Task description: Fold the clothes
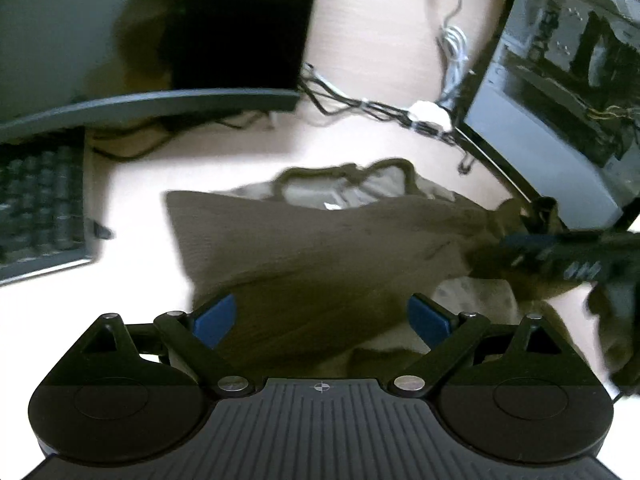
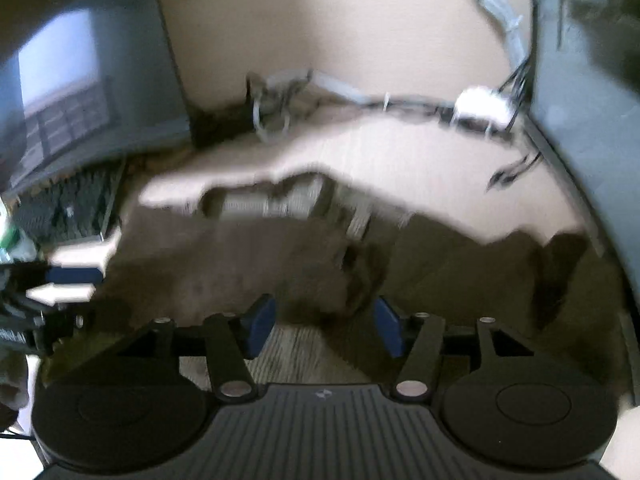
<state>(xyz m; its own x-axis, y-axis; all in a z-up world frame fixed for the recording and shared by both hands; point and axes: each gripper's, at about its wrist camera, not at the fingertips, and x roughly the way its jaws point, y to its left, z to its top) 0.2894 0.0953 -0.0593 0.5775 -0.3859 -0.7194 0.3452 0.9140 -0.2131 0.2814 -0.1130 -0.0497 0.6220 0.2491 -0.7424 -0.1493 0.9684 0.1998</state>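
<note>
Left wrist view: the left hand-held gripper [image 1: 320,320] has its blue-padded fingers spread wide, with nothing between them. An olive-brown garment [image 1: 304,248] lies on the pale worktop [image 1: 136,184] directly ahead of the fingers and reaches back under them. Its paler inner side and dark neckline show at the far edge. At the right edge the right hand-held gripper [image 1: 536,216] is at the garment's right corner, where the cloth is bunched and pulled up; whether it pinches the cloth cannot be told from this view. A keyboard [image 1: 40,208] sits at the left, a monitor [image 1: 568,92] at the right, and a bundle of cables [image 1: 400,112] runs along the back of the worktop.

Right wrist view: the picture is blurred. The right hand-held gripper [image 2: 324,324] shows its fingers parted, with a dark fold of the garment [image 2: 224,260] hanging in the gap; no contact with either pad is clear. The garment spreads ahead across the worktop [image 2: 420,168] and to both sides. The left hand-held gripper [image 2: 68,280] is at the far left edge, next to the cloth.
</note>
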